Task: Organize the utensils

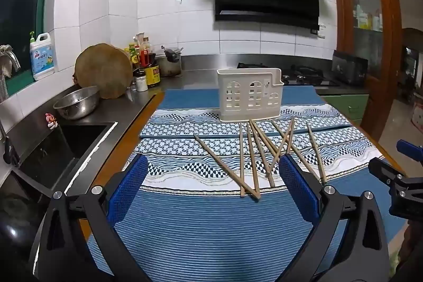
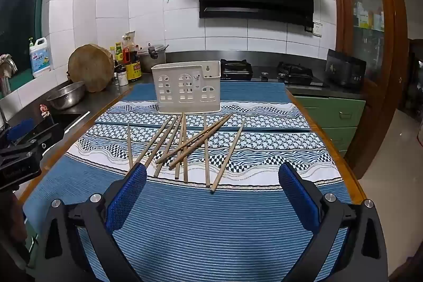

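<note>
Several wooden chopsticks (image 1: 260,152) lie scattered and crossing on the blue patterned mat (image 1: 201,229), in front of a white perforated utensil holder (image 1: 249,98) that stands upright and looks empty. My left gripper (image 1: 212,168) is open and empty, just short of the chopsticks' near ends. In the right wrist view the chopsticks (image 2: 185,147) lie ahead of my right gripper (image 2: 212,171), which is open and empty; the holder (image 2: 187,87) stands behind them. The right gripper also shows at the right edge of the left wrist view (image 1: 396,176).
A sink (image 1: 60,147) and steel bowl (image 1: 76,102) sit left of the mat. A round wooden board (image 1: 104,77), sauce bottles (image 1: 144,65) and a pot (image 1: 171,62) stand at the back left. A gas stove (image 2: 267,70) lies behind the holder. The table's right edge (image 2: 351,176) drops off.
</note>
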`<control>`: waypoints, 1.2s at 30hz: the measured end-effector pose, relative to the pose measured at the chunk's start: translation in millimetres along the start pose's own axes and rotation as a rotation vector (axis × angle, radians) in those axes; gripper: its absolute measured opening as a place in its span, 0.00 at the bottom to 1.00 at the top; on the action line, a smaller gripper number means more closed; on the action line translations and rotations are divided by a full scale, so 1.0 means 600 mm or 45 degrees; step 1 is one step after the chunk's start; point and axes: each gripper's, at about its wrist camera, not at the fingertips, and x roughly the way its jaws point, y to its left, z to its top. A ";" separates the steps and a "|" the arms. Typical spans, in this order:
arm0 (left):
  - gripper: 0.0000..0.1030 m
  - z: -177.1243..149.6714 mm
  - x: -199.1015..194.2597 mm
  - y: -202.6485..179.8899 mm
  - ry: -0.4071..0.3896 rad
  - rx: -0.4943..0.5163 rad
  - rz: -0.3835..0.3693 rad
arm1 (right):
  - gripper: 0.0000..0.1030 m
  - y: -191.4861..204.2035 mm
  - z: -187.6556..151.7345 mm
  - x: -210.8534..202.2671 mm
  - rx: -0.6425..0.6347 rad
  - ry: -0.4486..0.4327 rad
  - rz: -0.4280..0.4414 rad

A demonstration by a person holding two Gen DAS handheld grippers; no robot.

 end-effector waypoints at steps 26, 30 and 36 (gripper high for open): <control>0.95 -0.002 -0.003 0.006 -0.021 0.003 0.021 | 0.94 0.019 0.006 0.007 -0.020 0.008 0.021; 0.95 -0.001 0.003 0.009 -0.017 -0.009 0.026 | 0.94 0.018 0.009 0.009 -0.023 0.011 0.017; 0.95 -0.002 0.008 0.010 -0.014 -0.012 0.033 | 0.94 0.015 0.008 0.015 -0.017 0.019 0.017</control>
